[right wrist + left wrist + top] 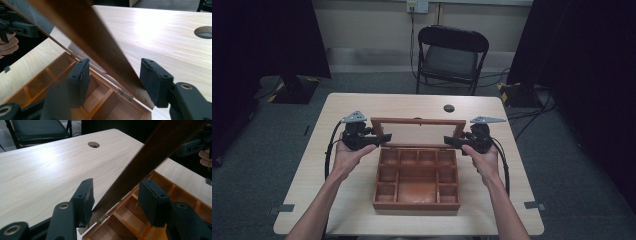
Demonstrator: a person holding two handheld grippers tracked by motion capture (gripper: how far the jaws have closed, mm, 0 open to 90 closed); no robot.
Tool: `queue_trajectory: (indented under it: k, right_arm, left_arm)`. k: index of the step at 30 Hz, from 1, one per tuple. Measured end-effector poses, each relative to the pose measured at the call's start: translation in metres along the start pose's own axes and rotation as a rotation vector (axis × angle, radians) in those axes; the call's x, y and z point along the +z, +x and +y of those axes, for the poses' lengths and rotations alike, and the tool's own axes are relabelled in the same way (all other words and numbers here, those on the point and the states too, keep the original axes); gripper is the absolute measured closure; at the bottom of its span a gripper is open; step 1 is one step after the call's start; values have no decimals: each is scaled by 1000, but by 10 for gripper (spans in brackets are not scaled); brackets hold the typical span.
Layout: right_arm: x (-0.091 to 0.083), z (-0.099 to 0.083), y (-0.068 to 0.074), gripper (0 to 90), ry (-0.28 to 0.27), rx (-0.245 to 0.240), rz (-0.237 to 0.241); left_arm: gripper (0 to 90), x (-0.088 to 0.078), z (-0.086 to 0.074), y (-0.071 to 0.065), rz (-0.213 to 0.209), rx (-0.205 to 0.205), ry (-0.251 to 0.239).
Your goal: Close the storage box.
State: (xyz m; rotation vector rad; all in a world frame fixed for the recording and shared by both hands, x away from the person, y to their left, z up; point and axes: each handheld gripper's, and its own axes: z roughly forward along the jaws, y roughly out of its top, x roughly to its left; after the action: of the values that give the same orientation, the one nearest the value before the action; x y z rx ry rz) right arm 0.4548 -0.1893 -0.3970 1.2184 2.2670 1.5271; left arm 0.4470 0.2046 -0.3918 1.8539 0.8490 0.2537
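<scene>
Box lid (418,131) raised over wooden box (416,179) on tabletop (352,107); left claw (113,195) and right claw (113,75) both parted, straddling lid edges, pads not pressing.

Dim high view with dark corners; bright glare on the table (50,162); near jaws soft.

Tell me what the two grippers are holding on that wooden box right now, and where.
Nothing is clamped. The raised lid of the wooden box passes between the jaws of the left gripper and right gripper at its side edges near the hinges, with visible gaps at the pads.
</scene>
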Motion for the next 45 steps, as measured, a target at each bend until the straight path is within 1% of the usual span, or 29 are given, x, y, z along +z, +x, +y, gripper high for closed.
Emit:
queue_trajectory:
  k: [2, 5, 7, 12, 13, 14, 15, 18, 19, 20, 21, 24, 25, 33, 34, 36, 37, 39, 40, 42, 45]
  right_arm:
    - [-2, -1, 1, 414, 1, -4, -4]
    - [-3, -3, 4, 409, 1, -15, -8]
    - [-5, -4, 5, 407, -3, -8, -9]
    - [-7, -7, 8, 400, -10, -13, -26]
    - [-8, -8, 10, 399, -14, -22, -33]
    - [-8, -8, 10, 399, -14, -22, -33]
    - [-9, -10, 13, 397, -12, -32, -42]
    - [-11, -11, 16, 393, -1, -41, -47]
    - [-12, -12, 17, 373, 6, -37, -47]
    - [-12, -12, 17, 373, 6, -37, -47]
    - [-12, -14, 17, 335, 3, -1, -28]
    - [-13, -15, 18, 326, 3, -5, -30]
    - [-13, -17, 18, 308, 4, 7, -31]
    - [-15, -21, 24, 301, 11, -18, -54]
    - [-15, -21, 24, 300, 15, -24, -60]
    - [-16, -21, 26, 276, 26, -36, -69]
    - [-16, -21, 26, 266, 35, -34, -74]
    - [-16, -22, 25, 255, 40, -19, -64]
    - [-17, -24, 25, 249, 39, -20, -68]
    - [-18, -26, 25, 250, 37, -12, -62]
    - [-18, -28, 26, 249, 47, -10, -58]
  left_arm:
    - [463, -1, -1, -1, 2, 7, 1]
    - [456, -3, -4, -4, 0, -3, -9]
    - [453, -5, -5, -5, 6, -7, -12]
    - [424, -8, -7, -5, -2, -15, -17]
    - [423, -9, -9, -6, -4, -19, -22]
    - [420, -9, -9, -6, -4, -19, -22]
    - [419, -10, -11, -7, -3, -18, -16]
    - [415, -10, -14, -7, -2, -31, -7]
    - [400, -10, -15, -7, -6, -37, -6]
    - [392, -10, -15, -7, -6, -37, -6]
    - [393, -11, -17, -7, -16, -37, -1]
    - [392, -11, -18, -8, -14, -33, 0]
    - [390, -12, -19, -10, -9, -28, -2]
    - [366, -15, -23, -13, -2, -30, -3]
    - [361, -16, -25, -15, 3, -38, -7]
    - [327, -17, -26, -18, 11, -37, -6]
    - [315, -17, -27, -19, 20, -26, -2]
    - [302, -18, -28, -21, 24, -32, -4]
    - [298, -18, -29, -21, 26, -30, -5]
    - [300, -18, -31, -21, 14, -29, -2]
    - [296, -18, -33, -22, 18, -26, 0]
